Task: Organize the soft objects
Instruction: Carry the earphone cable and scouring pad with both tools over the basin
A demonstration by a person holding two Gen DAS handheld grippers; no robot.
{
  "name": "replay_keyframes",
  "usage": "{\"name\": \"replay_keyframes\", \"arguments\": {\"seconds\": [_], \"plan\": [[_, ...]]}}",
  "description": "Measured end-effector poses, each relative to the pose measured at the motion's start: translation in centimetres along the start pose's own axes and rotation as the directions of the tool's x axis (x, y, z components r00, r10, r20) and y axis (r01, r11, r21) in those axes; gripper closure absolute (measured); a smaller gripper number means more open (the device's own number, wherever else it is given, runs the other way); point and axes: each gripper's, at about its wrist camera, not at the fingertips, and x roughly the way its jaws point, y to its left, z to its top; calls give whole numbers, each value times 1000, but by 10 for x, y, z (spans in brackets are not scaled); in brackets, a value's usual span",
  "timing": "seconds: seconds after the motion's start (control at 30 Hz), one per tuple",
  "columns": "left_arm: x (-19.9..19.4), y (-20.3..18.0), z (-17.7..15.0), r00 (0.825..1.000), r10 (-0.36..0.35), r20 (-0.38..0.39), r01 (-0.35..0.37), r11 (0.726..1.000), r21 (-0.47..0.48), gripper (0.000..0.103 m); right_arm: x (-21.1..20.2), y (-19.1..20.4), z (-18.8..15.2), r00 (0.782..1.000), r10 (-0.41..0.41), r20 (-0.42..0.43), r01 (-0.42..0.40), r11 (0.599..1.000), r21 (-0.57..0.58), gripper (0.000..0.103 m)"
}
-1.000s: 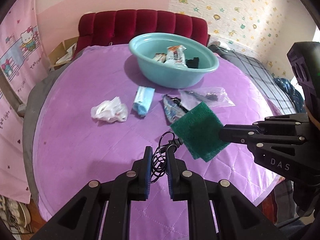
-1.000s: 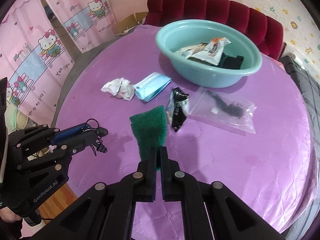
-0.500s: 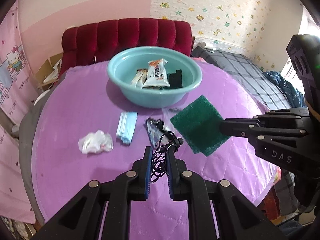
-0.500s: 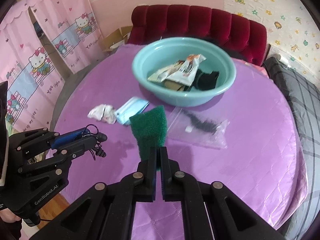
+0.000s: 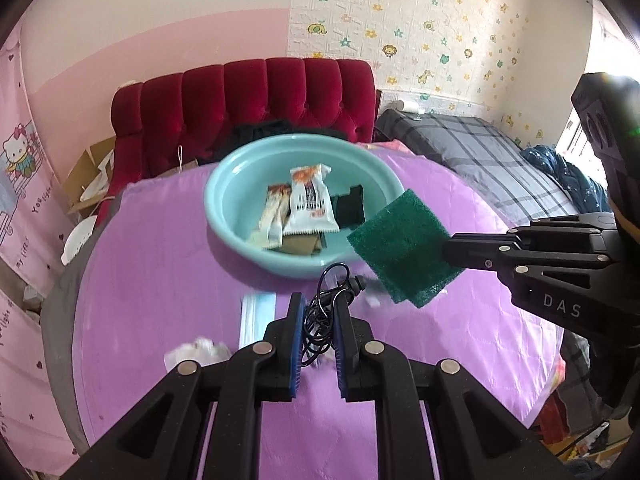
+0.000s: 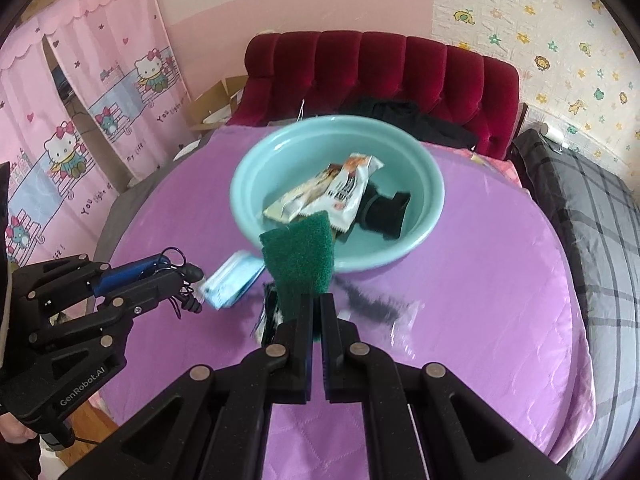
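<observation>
Two black handheld grippers are held above a round table, both angled steeply downward and pointing toward a basin. The left gripper (image 5: 316, 312) has its blue-padded jaws clamped on a tangle of black earphone cable (image 5: 320, 320), with one earbud sticking out just past the fingertips. The right gripper (image 6: 316, 308) has its jaws pressed tight together on the near edge of a dark green scouring pad (image 6: 298, 258), which stands up from the fingertips. In the left wrist view the right gripper comes in from the right side, and the pad hangs in the air in front of the basin's near rim.

The teal plastic basin (image 5: 224, 184) sits at the far side of the table on a purple quilted cloth (image 5: 160, 272). Inside it lie white and brown snack packets (image 5: 310, 204) and a black folded item (image 5: 350, 208). On the cloth below the grippers are a pack of blue face masks (image 6: 232, 282), a crumpled white wrapper (image 5: 196, 350) and a clear plastic bag (image 6: 380, 308) with something dark inside, all blurred. A red tufted headboard (image 5: 260, 100) stands behind the table.

Compared with a second ago, both grippers have risen and travelled forward: the basin now looks nearer and larger, the loose items have slid toward the bottom of each view, and the pad has moved from over the bare cloth to the basin's edge. Both grips are unchanged.
</observation>
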Motion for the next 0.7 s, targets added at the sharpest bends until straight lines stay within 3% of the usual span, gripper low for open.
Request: {"name": "replay_keyframes", "arguments": {"seconds": [0.7], "plan": [[67, 24, 78, 1000, 18, -1, -18, 1000, 19, 89, 56, -41, 82, 999, -39, 7, 39, 999, 15, 102]]}}
